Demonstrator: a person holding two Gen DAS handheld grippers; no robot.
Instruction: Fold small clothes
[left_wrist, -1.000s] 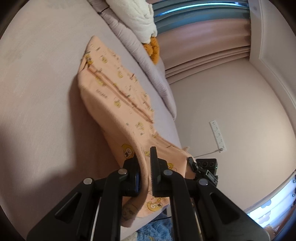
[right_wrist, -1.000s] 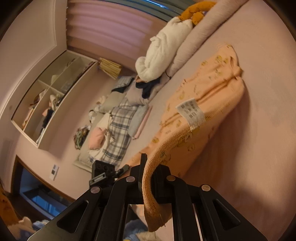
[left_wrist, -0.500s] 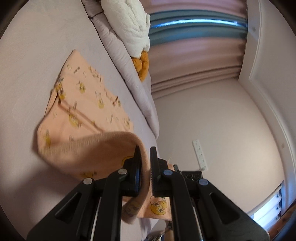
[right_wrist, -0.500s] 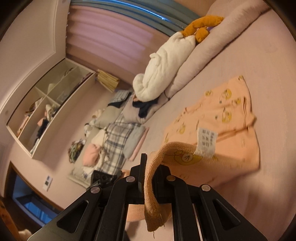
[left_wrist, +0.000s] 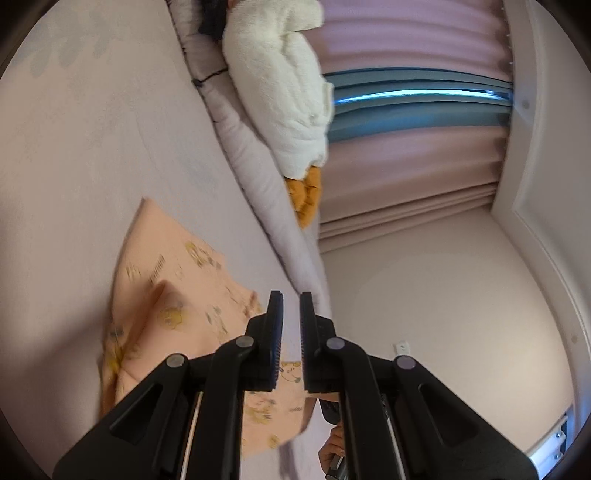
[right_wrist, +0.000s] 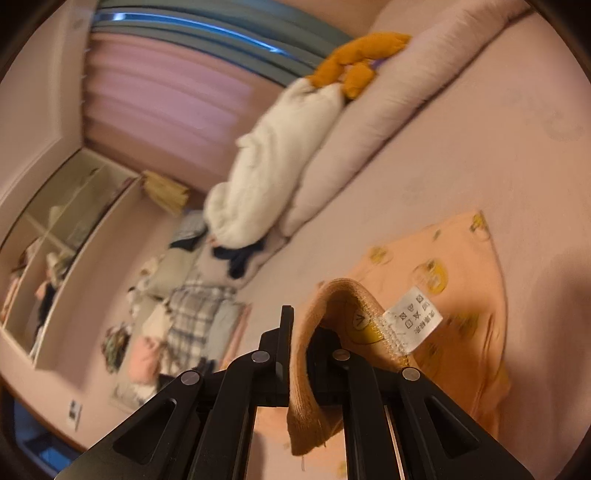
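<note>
Soft peach knit garment (right_wrist: 458, 295), fluffy white plush (left_wrist: 280, 92), matt black plastic gripper (left_wrist: 291, 325).

A white care label (right_wrist: 413, 320) sewn to the garment (right_wrist: 458, 295) hem bears laundry symbols and one line of characters, probably Chinese, too blurred to read.

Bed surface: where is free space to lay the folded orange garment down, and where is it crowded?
Bare sheet lies free between the orange garment and the long bolster, also on the garment's far side. It is crowded along the bolster, where the white plush rests, and beyond the bed, where piled clothes lie.
</note>
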